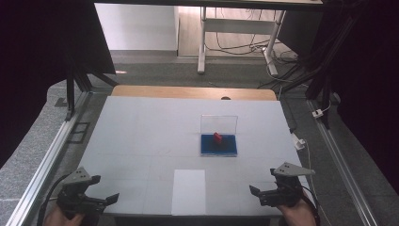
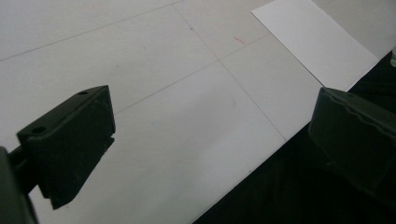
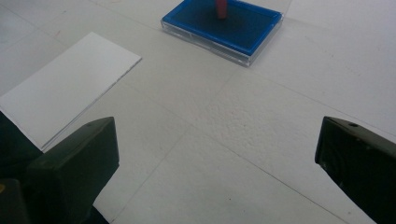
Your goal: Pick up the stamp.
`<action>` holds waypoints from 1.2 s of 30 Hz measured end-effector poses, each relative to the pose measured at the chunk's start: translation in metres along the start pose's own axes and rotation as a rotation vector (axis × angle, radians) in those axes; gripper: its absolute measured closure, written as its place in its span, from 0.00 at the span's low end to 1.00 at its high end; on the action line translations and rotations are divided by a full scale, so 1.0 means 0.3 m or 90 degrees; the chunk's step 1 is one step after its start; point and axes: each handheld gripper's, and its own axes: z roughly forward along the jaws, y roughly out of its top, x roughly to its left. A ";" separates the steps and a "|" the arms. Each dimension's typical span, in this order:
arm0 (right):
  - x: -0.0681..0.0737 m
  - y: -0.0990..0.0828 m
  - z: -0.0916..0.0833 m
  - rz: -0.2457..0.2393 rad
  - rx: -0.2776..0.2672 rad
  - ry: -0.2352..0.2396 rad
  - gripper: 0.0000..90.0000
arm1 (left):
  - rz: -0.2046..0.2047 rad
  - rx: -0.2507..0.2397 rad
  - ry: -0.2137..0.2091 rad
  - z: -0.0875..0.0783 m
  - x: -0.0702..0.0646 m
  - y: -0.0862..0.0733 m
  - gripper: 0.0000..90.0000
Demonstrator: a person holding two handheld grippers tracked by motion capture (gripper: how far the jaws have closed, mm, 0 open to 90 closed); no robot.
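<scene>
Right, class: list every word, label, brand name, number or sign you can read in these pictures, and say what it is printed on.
None can be read.
White sheet of paper: blank on the side that shows.
Blue ink pad with its clear lid raised: no label visible.
Red stamp: too small to tell any marking.
Left gripper and right gripper: no lettering visible.

- No text, label, brand, number or sign can be read in any view.
- The white sheet (image 1: 188, 191) at the table's near edge is blank on its visible face.
- The blue pad (image 3: 224, 22) in its clear case bears no legible print.
- The red stamp (image 1: 218, 137) standing on the pad is too small to show any marking.
- The gripper jaws are plain black, without lettering.
</scene>
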 end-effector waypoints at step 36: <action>0.031 0.152 0.144 -0.063 -0.020 0.040 0.00 | 0.011 -0.008 -0.012 0.008 0.000 0.006 0.00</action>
